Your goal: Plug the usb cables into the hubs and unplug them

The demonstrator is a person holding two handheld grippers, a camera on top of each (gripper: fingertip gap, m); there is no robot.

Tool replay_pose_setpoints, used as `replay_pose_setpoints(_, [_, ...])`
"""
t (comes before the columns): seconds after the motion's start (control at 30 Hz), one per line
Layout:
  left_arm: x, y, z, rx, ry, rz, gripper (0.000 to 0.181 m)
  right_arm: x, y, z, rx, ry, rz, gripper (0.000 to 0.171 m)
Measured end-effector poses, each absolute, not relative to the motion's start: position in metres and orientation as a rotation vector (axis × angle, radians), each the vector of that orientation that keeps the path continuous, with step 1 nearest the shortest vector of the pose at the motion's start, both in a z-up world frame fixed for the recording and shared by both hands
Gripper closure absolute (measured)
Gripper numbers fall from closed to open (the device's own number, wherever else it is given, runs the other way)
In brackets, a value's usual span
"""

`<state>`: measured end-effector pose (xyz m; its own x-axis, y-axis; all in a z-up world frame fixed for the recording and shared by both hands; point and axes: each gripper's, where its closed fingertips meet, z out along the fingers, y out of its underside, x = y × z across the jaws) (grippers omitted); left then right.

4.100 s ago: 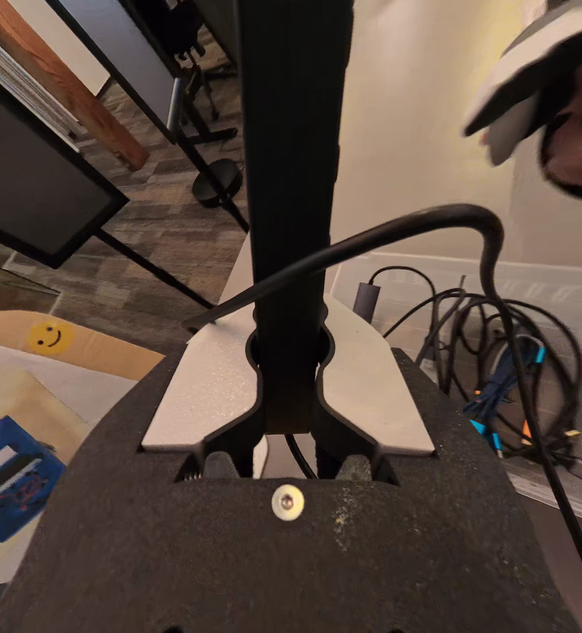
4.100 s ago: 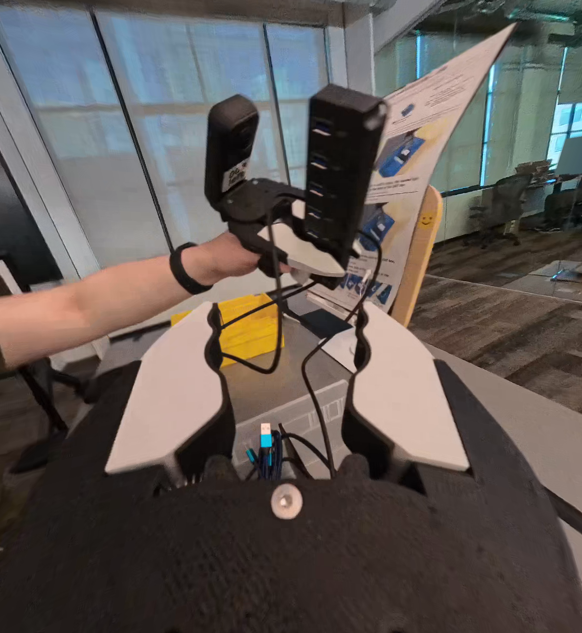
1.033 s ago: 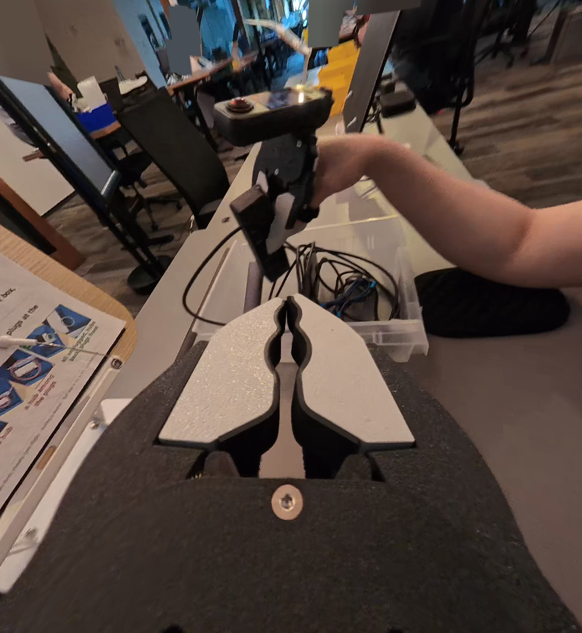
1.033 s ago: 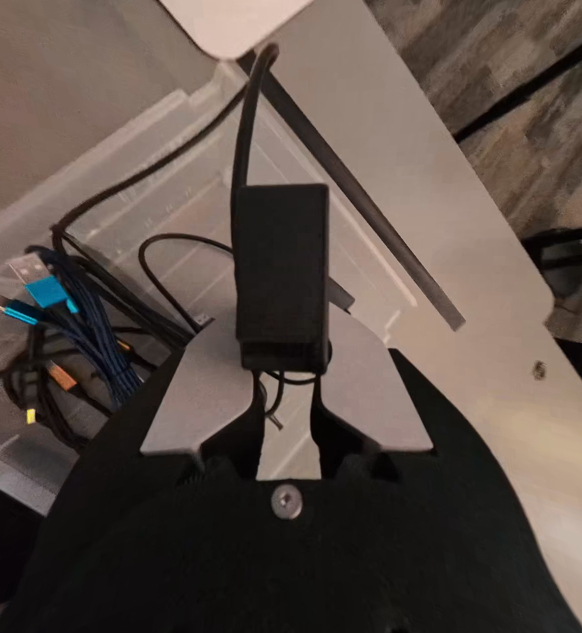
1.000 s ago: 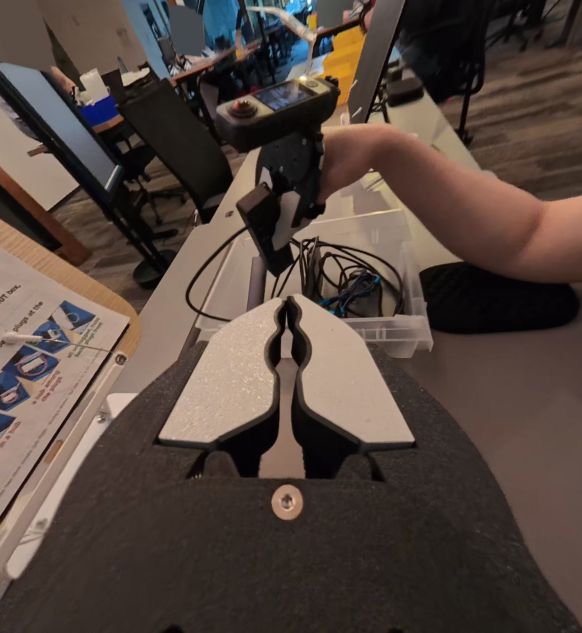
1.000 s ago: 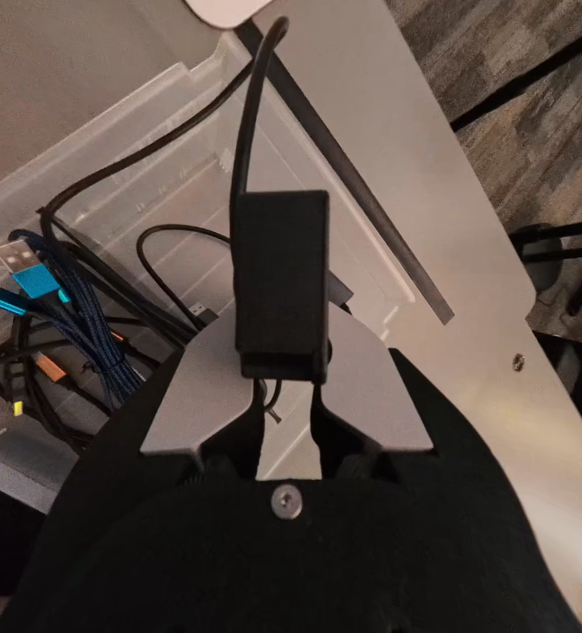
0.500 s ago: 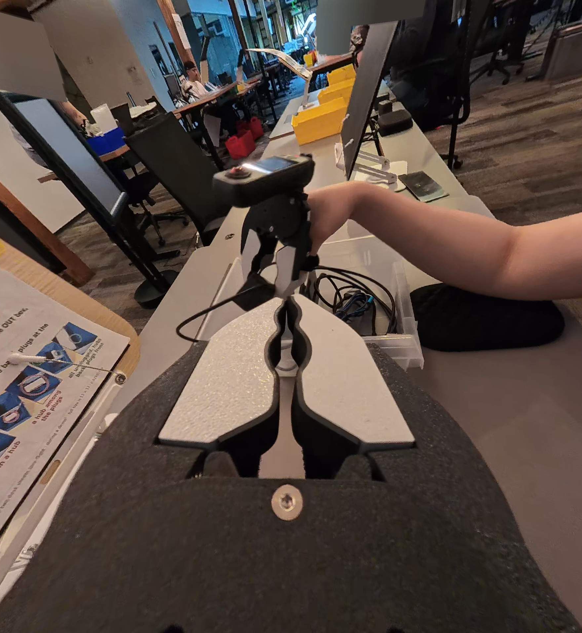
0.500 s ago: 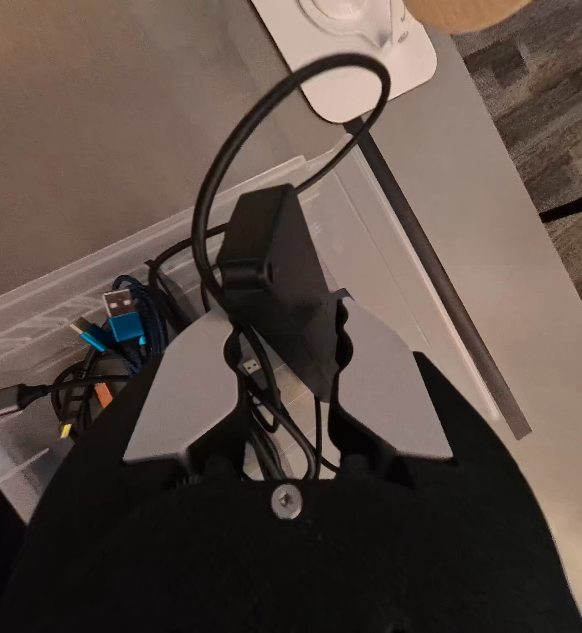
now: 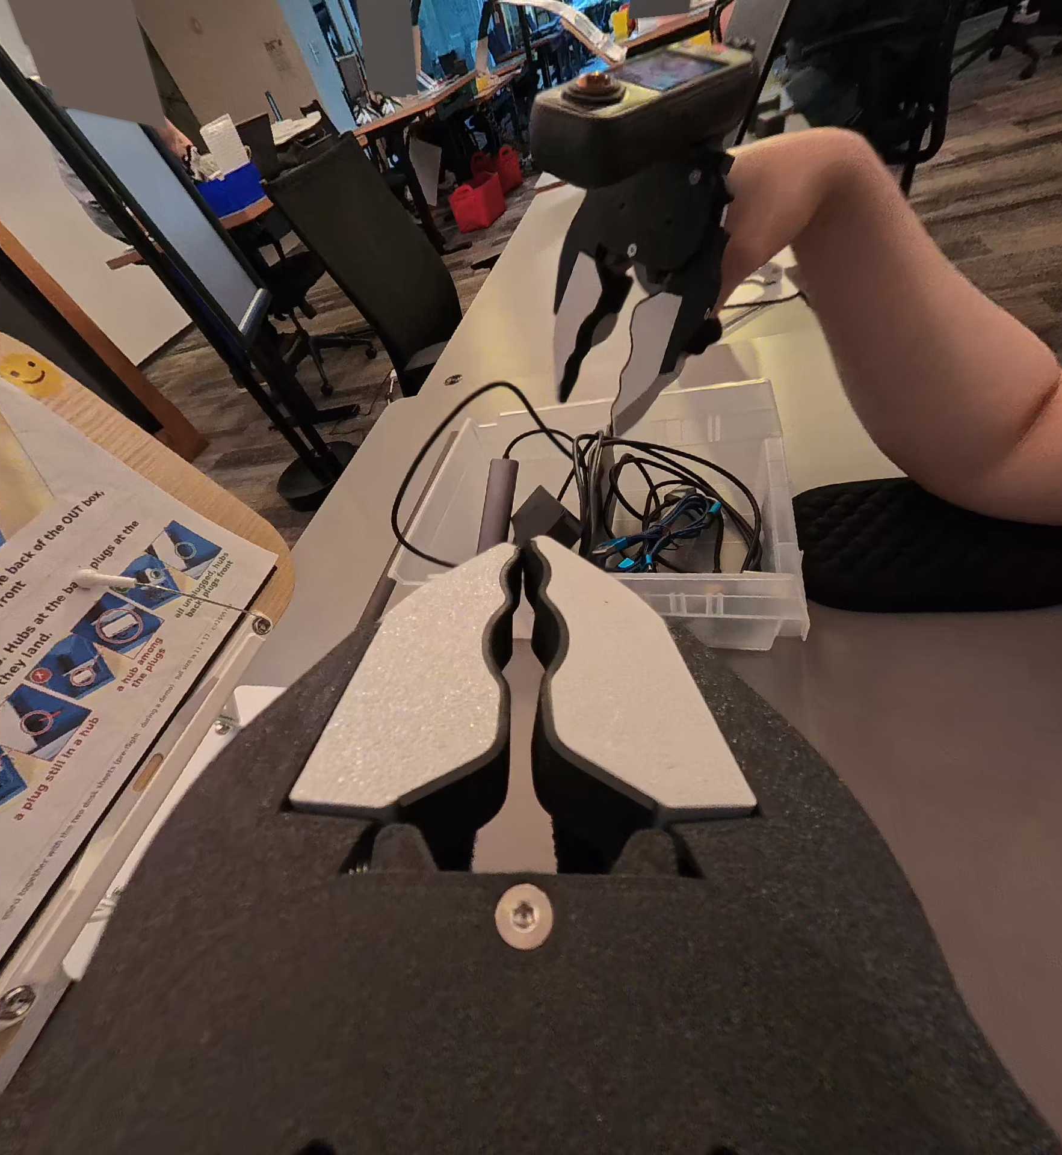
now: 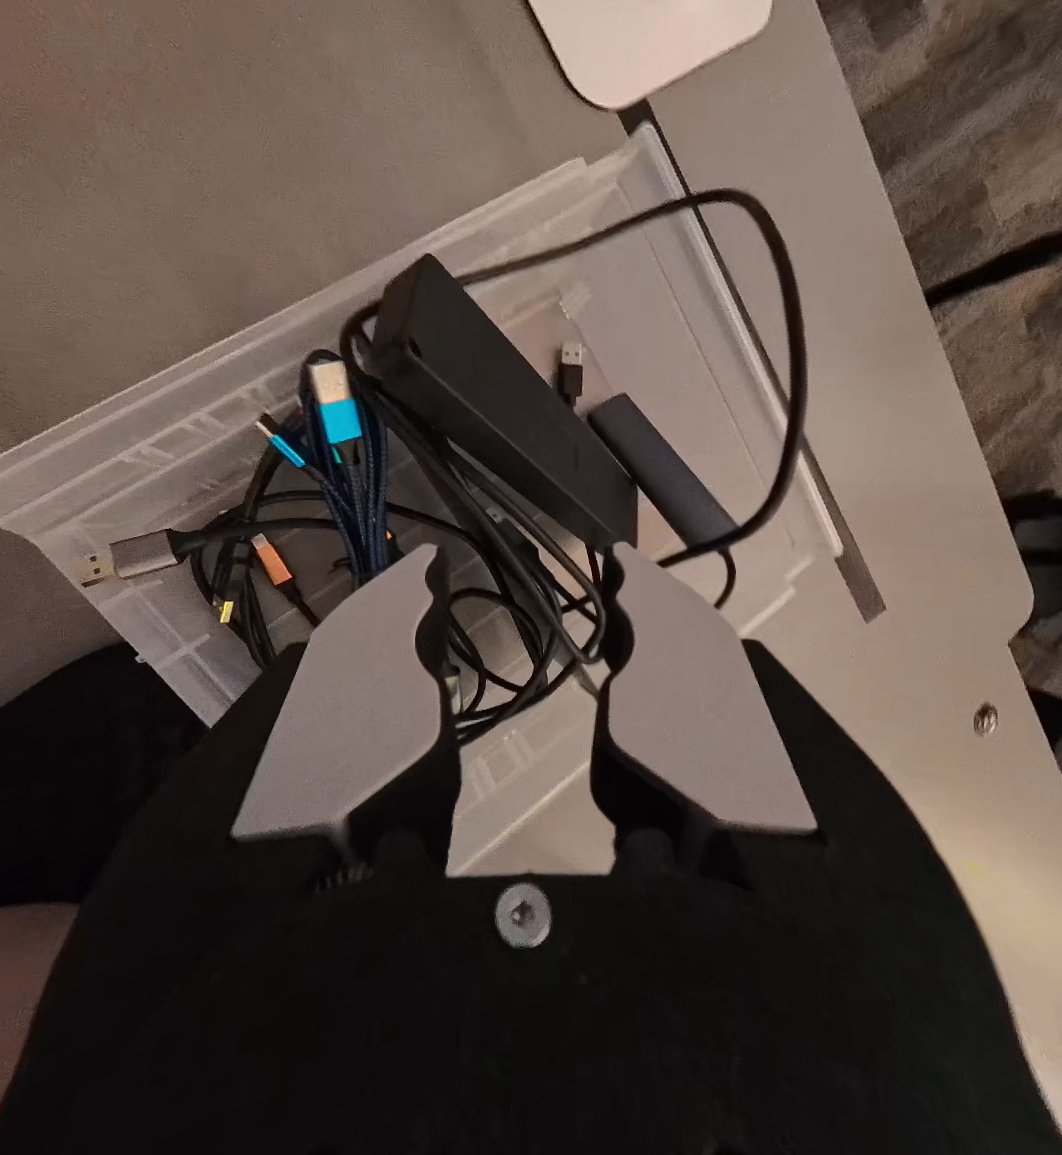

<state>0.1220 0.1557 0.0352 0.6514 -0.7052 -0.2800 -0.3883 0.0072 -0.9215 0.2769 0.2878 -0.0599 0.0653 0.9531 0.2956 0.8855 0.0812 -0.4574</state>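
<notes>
Clear plastic bin (image 10: 159,437), frame centre: black USB hub (image 10: 503,425), slim grey hub (image 10: 659,465), tangled cables (image 10: 353,475). Right tool (image 10: 522,556): released, empty, above bin. Left tool (image 9: 525,550): clenched, empty.

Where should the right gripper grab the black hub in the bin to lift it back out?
Across the two long flat sides of the black hub, near mid-length, coming from above. It lies tilted in the clear bin, propped on the cable tangle, so its upper body is exposed. Avoid the cord end at upper left. The slim grey hub alongside leaves little room on that side. The right gripper is already open.
</notes>
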Motion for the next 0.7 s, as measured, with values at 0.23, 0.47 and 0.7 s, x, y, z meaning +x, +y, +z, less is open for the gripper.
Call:
replay_pose_setpoints(0.23, [0.105,0.148,0.043,-1.633,0.889,-0.238,0.181,0.31,0.292,-0.039,-1.963,-1.618,0.193,0.128])
replay_pose_setpoints(0.47, [0.074,0.094,0.093,-1.569,0.711,-0.112,0.181,0.355,0.304,-0.025,-2.131,-1.221,0.29,0.121])
replay_pose_setpoints(0.7, [0.04,0.03,0.102,-1.676,0.393,0.002,0.181,0.403,0.311,-0.1,-2.456,-1.01,0.45,0.128])
